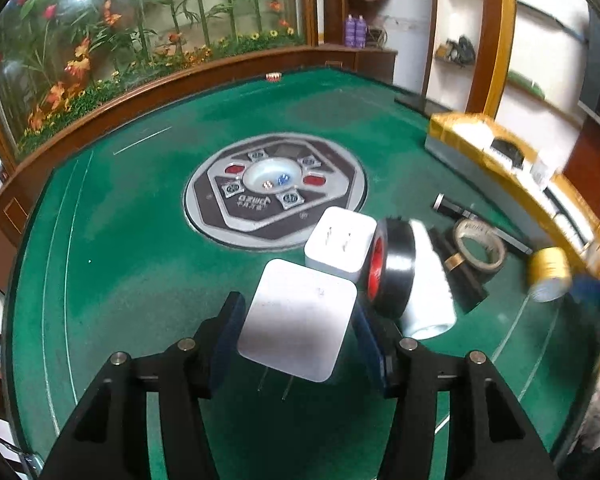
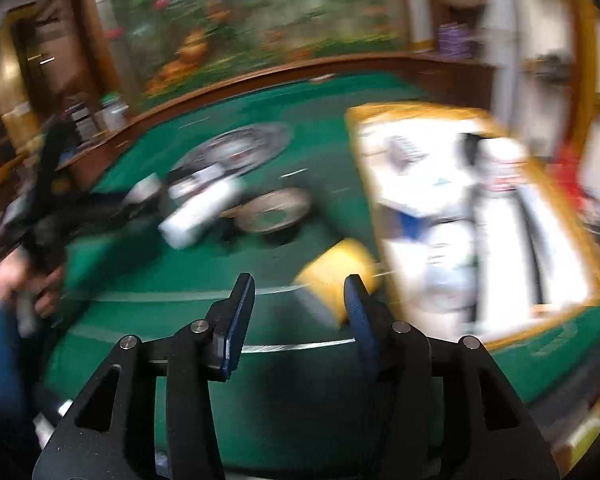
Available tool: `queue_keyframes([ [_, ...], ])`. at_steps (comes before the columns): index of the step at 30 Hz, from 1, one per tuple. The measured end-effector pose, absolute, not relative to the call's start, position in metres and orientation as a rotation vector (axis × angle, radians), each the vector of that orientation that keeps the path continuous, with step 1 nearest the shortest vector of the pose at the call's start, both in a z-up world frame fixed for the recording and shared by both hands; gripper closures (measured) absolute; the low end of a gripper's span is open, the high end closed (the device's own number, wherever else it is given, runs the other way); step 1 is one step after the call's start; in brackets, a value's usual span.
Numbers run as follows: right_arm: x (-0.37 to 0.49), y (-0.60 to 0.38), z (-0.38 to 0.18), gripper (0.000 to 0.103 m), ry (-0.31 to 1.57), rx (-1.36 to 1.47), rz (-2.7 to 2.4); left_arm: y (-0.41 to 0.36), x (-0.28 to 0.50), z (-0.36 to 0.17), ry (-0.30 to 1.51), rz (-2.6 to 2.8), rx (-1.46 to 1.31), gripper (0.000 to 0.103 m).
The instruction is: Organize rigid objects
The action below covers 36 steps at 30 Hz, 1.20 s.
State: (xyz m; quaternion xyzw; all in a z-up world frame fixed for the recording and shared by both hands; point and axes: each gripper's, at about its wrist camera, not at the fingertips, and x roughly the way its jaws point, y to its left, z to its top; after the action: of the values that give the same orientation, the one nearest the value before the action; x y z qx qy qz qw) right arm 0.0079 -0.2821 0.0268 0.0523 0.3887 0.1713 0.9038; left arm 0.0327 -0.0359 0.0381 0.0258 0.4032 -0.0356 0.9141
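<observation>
My left gripper is shut on a white plug adapter, held above the green table with its prongs pointing down. A second white adapter lies just beyond it, next to a black tape roll with a red core, a white bottle and a brown tape roll. My right gripper is open and empty above the table, in a blurred view. A yellow tape roll lies just ahead of it, beside the yellow-edged box holding several white items.
A round grey centre console sits in the green table. A black flashlight and a black block lie near the tape rolls. The box runs along the right side. A wooden rim and plant display lie beyond.
</observation>
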Motion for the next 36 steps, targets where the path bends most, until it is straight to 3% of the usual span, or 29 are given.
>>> queue_keyframes([
  [12,0.017,-0.276,0.037,0.055,0.724,-0.008,0.283,-0.032,0.031,0.050,0.777,-0.125,-0.018,0.048],
  [19,0.055,-0.259,0.028,0.055,0.804,-0.116,0.293,-0.033,0.029,0.051,0.767,-0.148,-0.028,0.048],
  [20,0.059,-0.258,0.023,0.056,0.816,-0.113,0.283,-0.033,0.029,0.052,0.765,-0.148,-0.028,0.048],
  [22,0.059,-0.258,0.021,0.069,0.818,-0.106,0.273,-0.034,0.028,0.052,0.758,-0.142,-0.025,0.048],
  [36,0.036,-0.271,0.039,0.069,0.715,0.110,0.309,-0.105,0.012,0.061,0.625,-0.031,0.142,0.048],
])
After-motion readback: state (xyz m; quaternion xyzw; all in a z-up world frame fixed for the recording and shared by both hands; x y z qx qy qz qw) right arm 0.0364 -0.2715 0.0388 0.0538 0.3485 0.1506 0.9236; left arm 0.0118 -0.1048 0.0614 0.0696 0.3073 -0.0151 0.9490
